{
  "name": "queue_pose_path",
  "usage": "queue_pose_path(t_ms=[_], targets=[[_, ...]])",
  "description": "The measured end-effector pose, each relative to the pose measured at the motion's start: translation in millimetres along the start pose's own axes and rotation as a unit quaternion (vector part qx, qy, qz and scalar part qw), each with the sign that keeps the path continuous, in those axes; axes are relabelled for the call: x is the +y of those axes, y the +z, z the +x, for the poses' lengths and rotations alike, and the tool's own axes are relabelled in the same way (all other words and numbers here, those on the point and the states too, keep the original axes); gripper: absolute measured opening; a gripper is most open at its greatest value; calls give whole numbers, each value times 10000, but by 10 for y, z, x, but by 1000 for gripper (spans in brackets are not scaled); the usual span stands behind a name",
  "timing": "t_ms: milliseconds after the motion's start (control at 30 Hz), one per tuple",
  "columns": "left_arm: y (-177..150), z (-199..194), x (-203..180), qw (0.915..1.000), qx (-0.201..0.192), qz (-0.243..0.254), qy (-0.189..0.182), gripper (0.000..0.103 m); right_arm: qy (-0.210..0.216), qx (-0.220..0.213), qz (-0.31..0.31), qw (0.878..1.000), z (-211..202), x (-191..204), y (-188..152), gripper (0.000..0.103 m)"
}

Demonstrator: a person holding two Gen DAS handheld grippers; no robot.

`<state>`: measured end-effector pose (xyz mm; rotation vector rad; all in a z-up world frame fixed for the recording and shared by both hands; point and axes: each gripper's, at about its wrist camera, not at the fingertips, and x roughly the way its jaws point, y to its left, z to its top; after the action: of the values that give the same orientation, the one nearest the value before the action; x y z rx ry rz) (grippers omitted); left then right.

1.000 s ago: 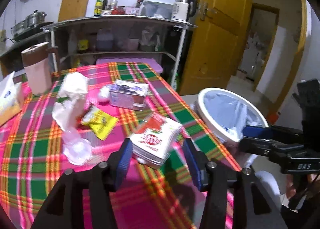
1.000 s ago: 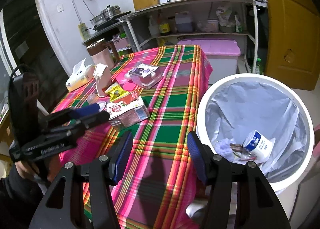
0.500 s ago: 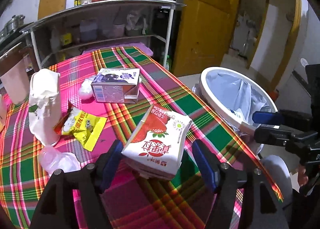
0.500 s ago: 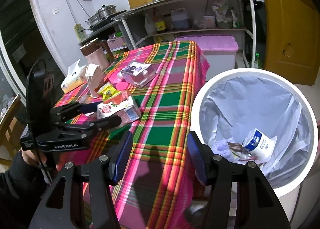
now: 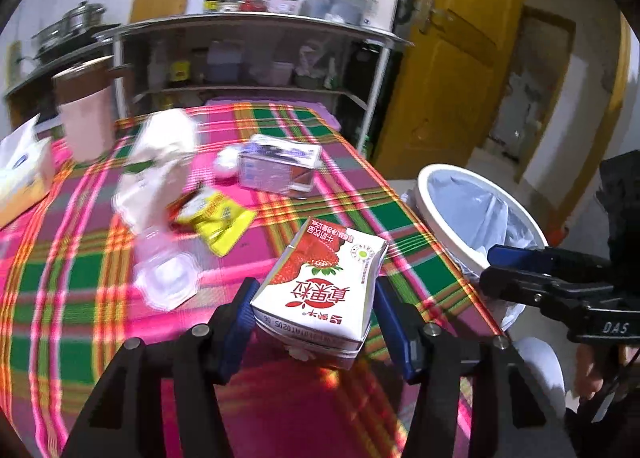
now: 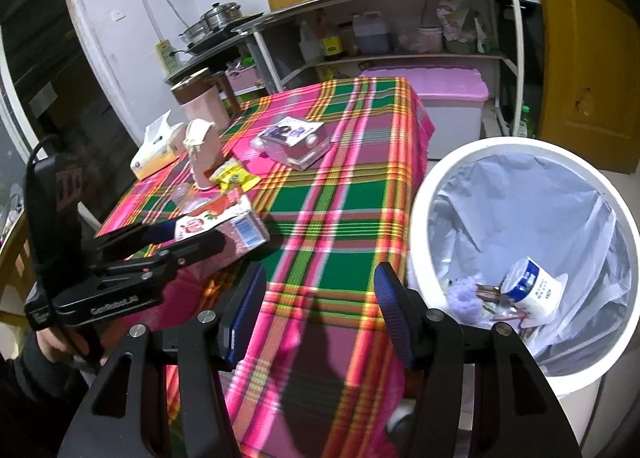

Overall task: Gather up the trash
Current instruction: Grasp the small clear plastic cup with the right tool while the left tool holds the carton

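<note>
A white strawberry milk carton [image 5: 320,290] sits between the blue pads of my left gripper [image 5: 316,300], whose jaws are closing, with both pads against its sides. In the right wrist view the same carton [image 6: 236,225] is held just above the plaid tablecloth by the left gripper [image 6: 192,234]. My right gripper [image 6: 320,298] stands open with nothing in it, over the table's near edge beside the white bin [image 6: 418,217]. The bin [image 5: 448,169] has a pale liner and holds a blue-and-white cup [image 6: 532,290].
On the cloth lie a yellow wrapper [image 5: 218,217], a purple-printed box [image 5: 280,165], a crumpled white bag [image 5: 156,161] and a clear plastic lid [image 5: 168,282]. A tissue box [image 5: 20,177] and a pink jug [image 5: 86,113] stand at the far left. Shelves rise behind the table.
The left gripper spread wide around the strawberry carton, then narrowed onto its sides, and the carton now sits tilted between the pads. The right gripper has stayed put.
</note>
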<state>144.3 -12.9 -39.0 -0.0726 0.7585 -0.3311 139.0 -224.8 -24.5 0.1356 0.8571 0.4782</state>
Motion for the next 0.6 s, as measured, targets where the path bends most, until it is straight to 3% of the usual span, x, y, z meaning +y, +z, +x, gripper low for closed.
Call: queue_pose_path(t_ms=[600], targets=[[-286, -706, 868, 9894, -494, -1002, 932, 58, 492, 300, -930, 9940, 535, 923, 259, 52]])
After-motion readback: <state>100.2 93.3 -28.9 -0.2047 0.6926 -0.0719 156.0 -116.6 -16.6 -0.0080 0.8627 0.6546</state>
